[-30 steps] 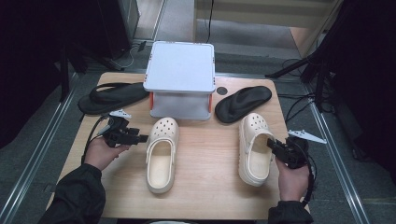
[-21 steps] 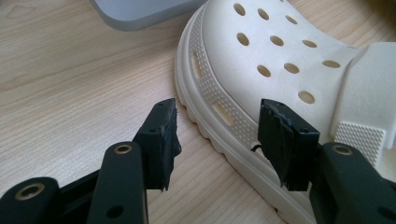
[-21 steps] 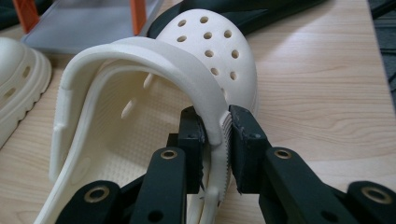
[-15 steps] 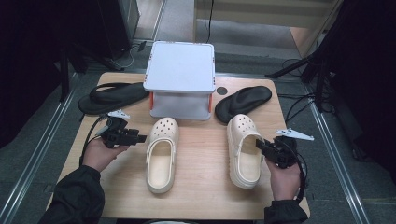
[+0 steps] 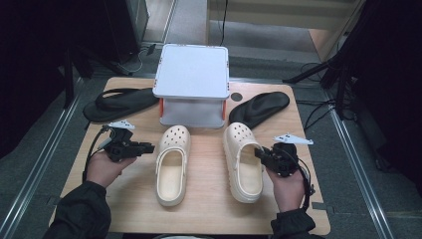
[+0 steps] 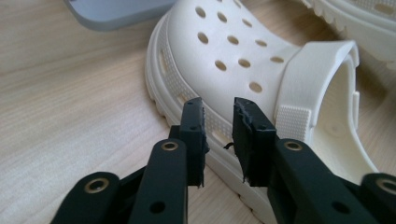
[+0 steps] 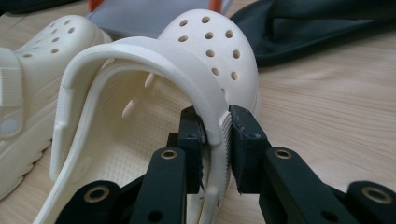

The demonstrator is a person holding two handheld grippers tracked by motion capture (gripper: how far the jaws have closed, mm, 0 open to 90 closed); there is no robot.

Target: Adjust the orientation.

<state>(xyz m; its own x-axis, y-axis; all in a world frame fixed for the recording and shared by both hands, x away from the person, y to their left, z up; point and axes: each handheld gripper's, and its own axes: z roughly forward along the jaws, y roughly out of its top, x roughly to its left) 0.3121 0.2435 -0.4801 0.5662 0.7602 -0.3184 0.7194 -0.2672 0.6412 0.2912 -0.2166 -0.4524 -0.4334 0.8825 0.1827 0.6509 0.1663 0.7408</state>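
Note:
Two cream clogs lie toe-away on the wooden table (image 5: 124, 204). My right gripper (image 5: 260, 152) (image 7: 212, 114) is shut on the right clog (image 5: 243, 159) (image 7: 210, 42), its jaws pinching the clog's outer side wall near the heel strap. My left gripper (image 5: 148, 148) (image 6: 217, 105) sits just left of the left clog (image 5: 171, 167) (image 6: 233, 51), pointing at its side. Its jaws have just been closing to a narrow gap, with nothing between them; the sole edge lies behind the tips.
A grey box (image 5: 193, 74) on orange legs stands at the back middle. One black flip-flop (image 5: 119, 102) lies to its left and another black flip-flop (image 5: 261, 107) to its right. Cables trail off the table's right side.
My right gripper has slid the right clog leftward, closer to the left clog. The left hand has stayed in place beside its clog.

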